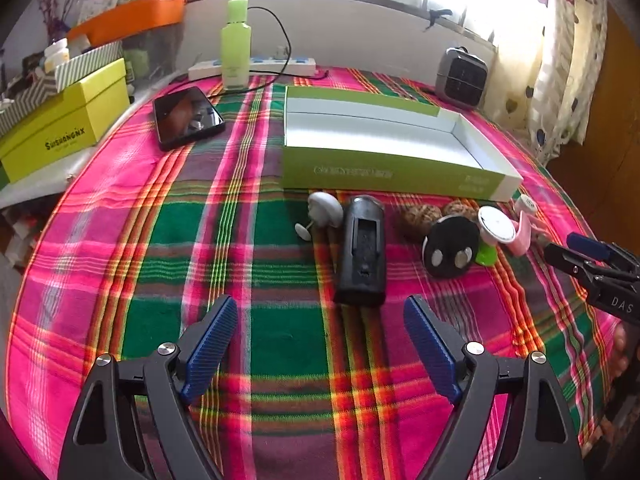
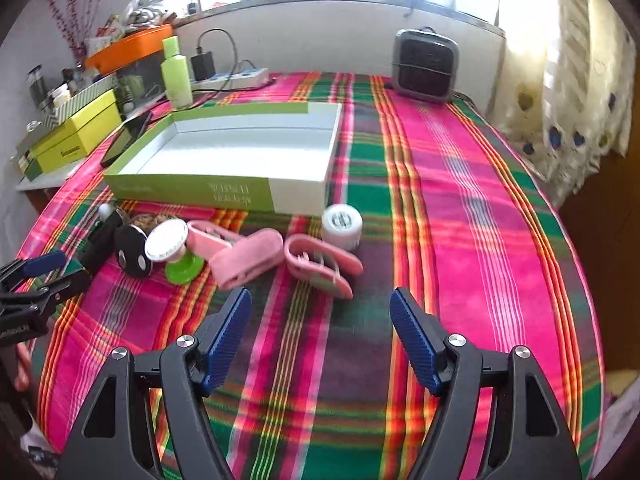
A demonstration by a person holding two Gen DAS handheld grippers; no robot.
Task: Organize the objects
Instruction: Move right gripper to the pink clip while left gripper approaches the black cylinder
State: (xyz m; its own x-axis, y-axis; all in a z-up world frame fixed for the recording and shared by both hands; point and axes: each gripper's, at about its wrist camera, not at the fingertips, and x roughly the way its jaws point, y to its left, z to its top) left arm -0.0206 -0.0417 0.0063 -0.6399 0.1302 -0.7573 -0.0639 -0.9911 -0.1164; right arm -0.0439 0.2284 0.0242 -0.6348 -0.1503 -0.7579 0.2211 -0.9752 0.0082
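An open green-and-white box (image 1: 384,144) (image 2: 240,152) lies empty on the plaid cloth. In front of it lies a row of small objects: a white hook (image 1: 322,210), a black remote-like case (image 1: 362,250), two walnuts (image 1: 424,216), a black round disc (image 1: 450,246) (image 2: 134,250), a white cap on a green base (image 1: 494,232) (image 2: 172,250), two pink clips (image 2: 244,260) (image 2: 320,264) and a white round jar (image 2: 342,224). My left gripper (image 1: 320,320) is open just short of the black case. My right gripper (image 2: 320,312) is open just short of the pink clips.
A phone (image 1: 186,116) lies left of the box. A green bottle (image 1: 236,44), a power strip (image 1: 256,66) and a small grey heater (image 2: 426,64) stand at the back. Yellow-green boxes (image 1: 60,120) and an orange tray (image 1: 128,20) sit at left. A curtain (image 2: 580,80) hangs at right.
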